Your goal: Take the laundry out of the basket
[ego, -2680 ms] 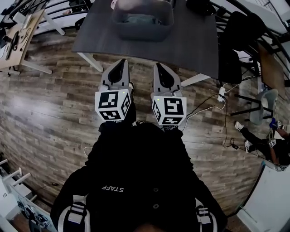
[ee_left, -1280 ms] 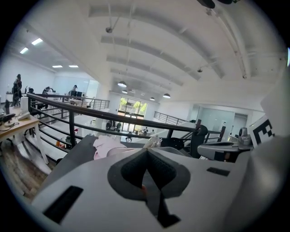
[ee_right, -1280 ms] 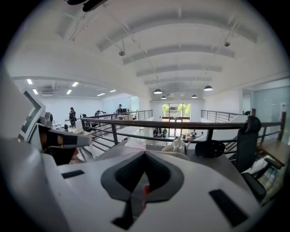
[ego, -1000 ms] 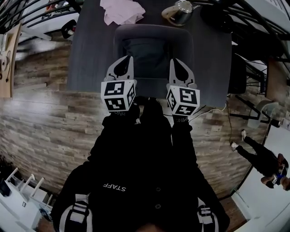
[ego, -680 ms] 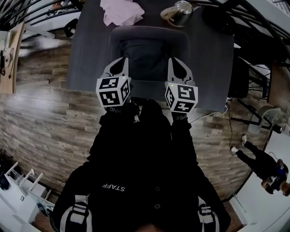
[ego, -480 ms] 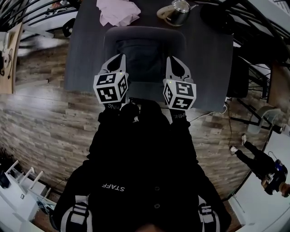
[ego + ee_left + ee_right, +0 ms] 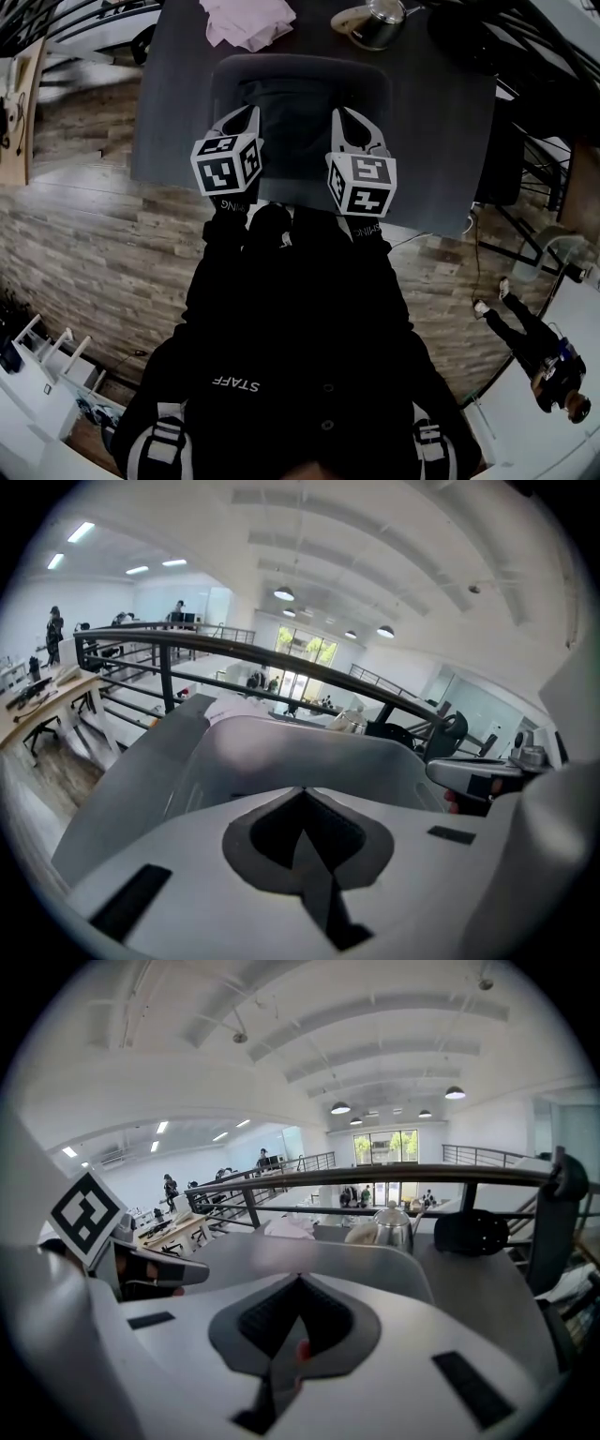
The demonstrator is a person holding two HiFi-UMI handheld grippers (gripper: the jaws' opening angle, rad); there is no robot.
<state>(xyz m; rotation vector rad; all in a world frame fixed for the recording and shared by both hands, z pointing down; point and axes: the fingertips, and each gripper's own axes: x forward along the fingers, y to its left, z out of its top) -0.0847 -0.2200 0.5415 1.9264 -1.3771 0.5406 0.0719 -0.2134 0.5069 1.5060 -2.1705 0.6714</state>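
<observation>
Jaws closed and empty, the left gripper point(image 7: 249, 112) and right gripper point(image 7: 340, 114) flank the basket's point(image 7: 300, 62) near end — the dark laundry point(image 7: 296, 103) lies between them, just ahead, equally near both.

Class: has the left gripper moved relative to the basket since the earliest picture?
Yes: the left gripper has come forward from the edge of the table to over the basket.

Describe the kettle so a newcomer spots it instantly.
Find the dark grey table. Just past the far right corner of the grey basket on it stands the kettle. It is the only shiny metal thing there; its neighbour to the left is a crumpled pale pink cloth.
</observation>
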